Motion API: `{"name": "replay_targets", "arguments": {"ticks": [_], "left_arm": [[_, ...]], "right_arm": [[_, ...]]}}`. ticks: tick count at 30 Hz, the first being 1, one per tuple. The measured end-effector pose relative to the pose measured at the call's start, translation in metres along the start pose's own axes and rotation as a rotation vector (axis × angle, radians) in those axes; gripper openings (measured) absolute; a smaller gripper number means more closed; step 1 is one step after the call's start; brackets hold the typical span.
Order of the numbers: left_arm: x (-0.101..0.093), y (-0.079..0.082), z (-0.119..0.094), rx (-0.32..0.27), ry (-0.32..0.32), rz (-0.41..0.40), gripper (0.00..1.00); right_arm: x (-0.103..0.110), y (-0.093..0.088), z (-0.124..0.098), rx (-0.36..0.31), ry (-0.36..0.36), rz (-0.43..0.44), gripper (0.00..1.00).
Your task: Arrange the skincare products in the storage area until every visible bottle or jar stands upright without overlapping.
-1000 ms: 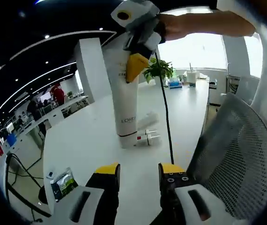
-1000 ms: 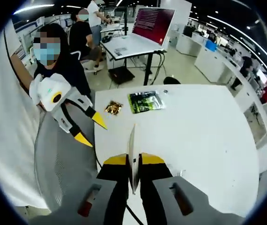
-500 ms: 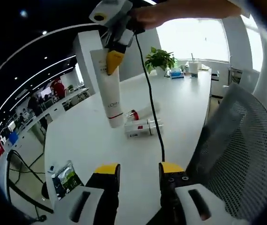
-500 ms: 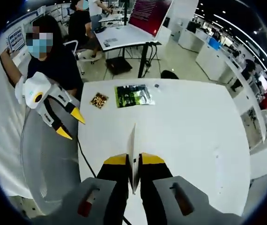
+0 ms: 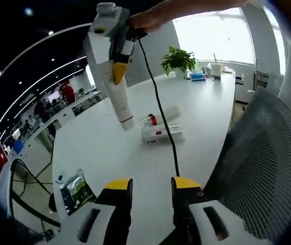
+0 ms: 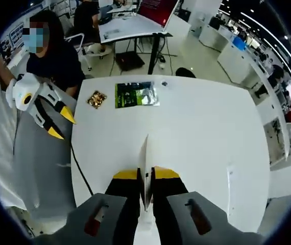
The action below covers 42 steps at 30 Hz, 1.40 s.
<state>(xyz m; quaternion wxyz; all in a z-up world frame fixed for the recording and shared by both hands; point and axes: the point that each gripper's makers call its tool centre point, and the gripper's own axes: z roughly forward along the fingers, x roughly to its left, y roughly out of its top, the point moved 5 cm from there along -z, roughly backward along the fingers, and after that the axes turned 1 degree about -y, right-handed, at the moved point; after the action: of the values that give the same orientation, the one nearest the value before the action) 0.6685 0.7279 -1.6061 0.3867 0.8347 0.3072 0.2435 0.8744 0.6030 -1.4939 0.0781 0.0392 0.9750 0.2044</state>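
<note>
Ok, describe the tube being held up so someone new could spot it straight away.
Above the white table, the right gripper clamps a tall white tube by its flat end, red-banded cap down. Unlike the small bottles lying flat below, it hangs in the air.

The surface (image 5: 207,109) looks smooth, white and faintly glossy, catching window light; the tube (image 5: 116,92) clamped by the right hand-held gripper (image 5: 117,71) looks like smooth matt white plastic, its crimped flat end (image 6: 145,168) thin and pale between the yellow tips; the two bottles (image 5: 161,133) lying on the surface look like glossy white plastic with red parts; the chair back (image 5: 268,168) is grey open mesh cloth; the green sachet (image 6: 137,94) looks like shiny crinkled foil; the left hand-held gripper (image 5: 148,185) has matt grey plastic shells and yellow tips.
</note>
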Motion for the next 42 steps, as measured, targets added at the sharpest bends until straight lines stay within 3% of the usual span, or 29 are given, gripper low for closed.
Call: {"name": "replay_targets", "arguments": {"ticks": [12, 21, 32, 42], "left_arm": [[0.006, -0.005, 0.0, 0.032, 0.032, 0.001, 0.3], [0.007, -0.01, 0.003, 0.045, 0.031, -0.006, 0.29], [0.005, -0.015, 0.005, 0.067, 0.014, -0.017, 0.28], [0.003, -0.017, 0.006, 0.082, 0.004, -0.023, 0.28]], "right_arm": [[-0.057, -0.006, 0.014, 0.057, -0.01, -0.008, 0.05], [-0.084, -0.021, 0.026, 0.101, -0.015, -0.013, 0.05], [-0.106, -0.038, 0.035, 0.111, -0.013, 0.033, 0.05], [-0.113, -0.051, 0.047, 0.102, 0.023, 0.051, 0.05]]}}
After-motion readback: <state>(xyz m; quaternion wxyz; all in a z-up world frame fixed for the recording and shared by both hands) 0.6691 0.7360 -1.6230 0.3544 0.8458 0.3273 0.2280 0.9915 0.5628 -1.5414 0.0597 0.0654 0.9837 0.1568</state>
